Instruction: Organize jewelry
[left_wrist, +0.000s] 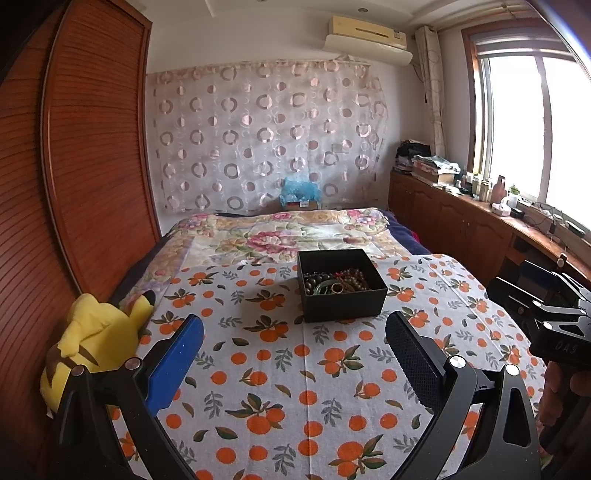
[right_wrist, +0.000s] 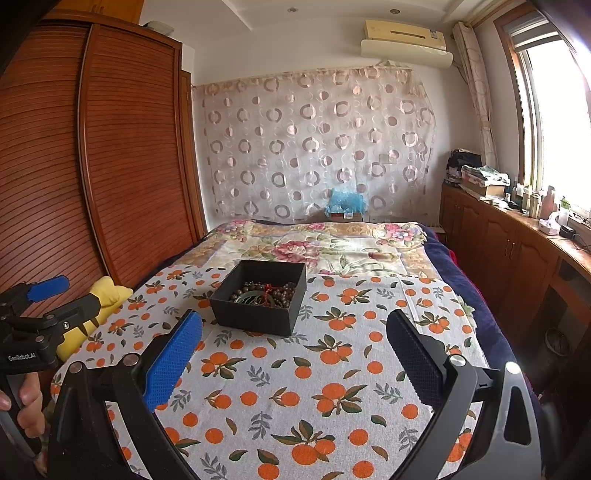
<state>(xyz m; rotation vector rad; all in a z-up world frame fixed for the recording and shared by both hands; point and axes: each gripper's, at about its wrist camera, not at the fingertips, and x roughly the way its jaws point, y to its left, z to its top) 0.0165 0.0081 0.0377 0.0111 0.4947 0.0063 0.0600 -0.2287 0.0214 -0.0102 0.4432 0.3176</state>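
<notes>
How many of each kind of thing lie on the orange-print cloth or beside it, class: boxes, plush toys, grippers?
Black box of jewelry: 1
Yellow plush toy: 1
Grippers, left gripper and right gripper: 2
Total: 4

We note a home bedroom. Bed (left_wrist: 280, 236) under floral quilt, wooden wardrobe (left_wrist: 92, 147) alongside — air conditioner (left_wrist: 369, 33) above curtained wall.

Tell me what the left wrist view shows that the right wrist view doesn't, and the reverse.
Left wrist only: the yellow plush toy's whole head; the right gripper's body at the right edge. Right wrist only: the wardrobe's top; the left gripper's body and the hand holding it. Both: the open black box of bead bracelets on the orange-print cloth, both grippers open and empty.
</notes>
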